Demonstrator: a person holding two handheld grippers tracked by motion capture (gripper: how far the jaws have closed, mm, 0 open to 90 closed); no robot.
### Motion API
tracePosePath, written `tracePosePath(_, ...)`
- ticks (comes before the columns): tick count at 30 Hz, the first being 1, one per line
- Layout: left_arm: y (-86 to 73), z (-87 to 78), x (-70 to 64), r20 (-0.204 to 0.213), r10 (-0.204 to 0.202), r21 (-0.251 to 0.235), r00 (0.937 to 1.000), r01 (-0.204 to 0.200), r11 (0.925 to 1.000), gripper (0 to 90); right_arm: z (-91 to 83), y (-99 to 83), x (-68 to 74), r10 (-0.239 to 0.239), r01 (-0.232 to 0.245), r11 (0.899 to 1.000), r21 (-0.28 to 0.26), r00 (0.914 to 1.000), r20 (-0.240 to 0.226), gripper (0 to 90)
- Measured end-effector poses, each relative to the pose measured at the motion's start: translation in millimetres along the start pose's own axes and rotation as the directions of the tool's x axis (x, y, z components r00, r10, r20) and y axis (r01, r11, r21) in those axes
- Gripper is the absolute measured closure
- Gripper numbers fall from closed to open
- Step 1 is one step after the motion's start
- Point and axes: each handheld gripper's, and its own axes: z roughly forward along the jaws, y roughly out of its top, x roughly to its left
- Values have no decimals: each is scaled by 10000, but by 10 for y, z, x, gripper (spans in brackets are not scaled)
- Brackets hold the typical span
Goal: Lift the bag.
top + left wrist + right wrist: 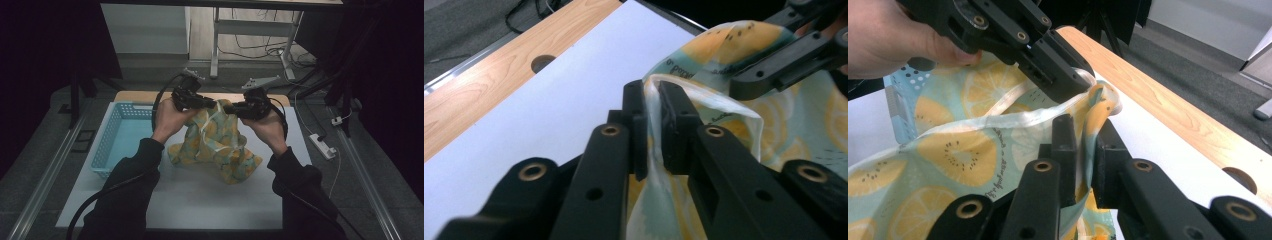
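pale-green lemon-print cloth point(216, 145) hangs mid-frame between grippers; left gripper point(653, 125) and right gripper point(1087, 150) both clenched on top edge, near together.

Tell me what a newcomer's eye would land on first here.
The lemon-print cloth, lifted mid-table between both hands, its lower part resting on the white table. The left tool and right tool each pinch its upper edge, close together. A blue basket sits at the left.
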Motion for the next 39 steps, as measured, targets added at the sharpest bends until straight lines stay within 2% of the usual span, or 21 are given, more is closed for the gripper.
tracePosePath(4, -21, -19, 19, -9, -54, -234, 10000, 54, 9997, 679, -10, -6, -12, 169, -169, 9998, -101, 9998, 60, 759)
tracePosePath(6, -23, -54, 27, 111, -113, -352, 9999, 117, 9993, 577, -45, 6, -16, 217, -215, 9995, -218, 9997, 85, 721)
tracePosePath(11, -49, -172, 7, -313, 132, -619, 9994, -152, 9980, 389, -125, 41, -6, 325, -319, 9983, -491, 9994, 124, 619)
tracePosePath(16, -97, -343, -8, -318, 212, -1067, 9993, -244, 9940, 264, -208, 75, 11, 398, -385, 9972, -648, 9990, 187, 525)
tracePosePath(19, -146, -446, -25, -355, 347, -1107, 9988, -385, 9931, 202, -258, 74, 9, 417, -398, 9965, -740, 9988, 248, 476)
tracePosePath(24, -310, -545, -51, -291, 497, -874, 9983, -520, 9948, 94, -311, 2, 22, 444, -418, 9958, -818, 9986, 302, 416)
tracePosePath(29, -523, -586, -52, 122, 395, -915, 9991, -382, 9951, 33, -348, -74, 63, 394, -367, 9959, -824, 9987, 319, 342)
tracePosePath(32, -658, -591, -71, 131, 344, -782, 9993, -333, 9964, 0, -360, -129, 95, 394, -369, 9961, -804, 9988, 300, 299)
tracePosePath(36, -846, -589, -107, 51, 404, -748, 9992, -399, 9964, 0, -359, -230, 149, 371, -343, 9959, -835, 9988, 322, 230)
tracePosePath(39, -973, -580, -130, -9, 299, -722, 9996, -299, 9969, 0, -339, -315, 190, 320, -290, 9967, -753, 9987, 397, 161)
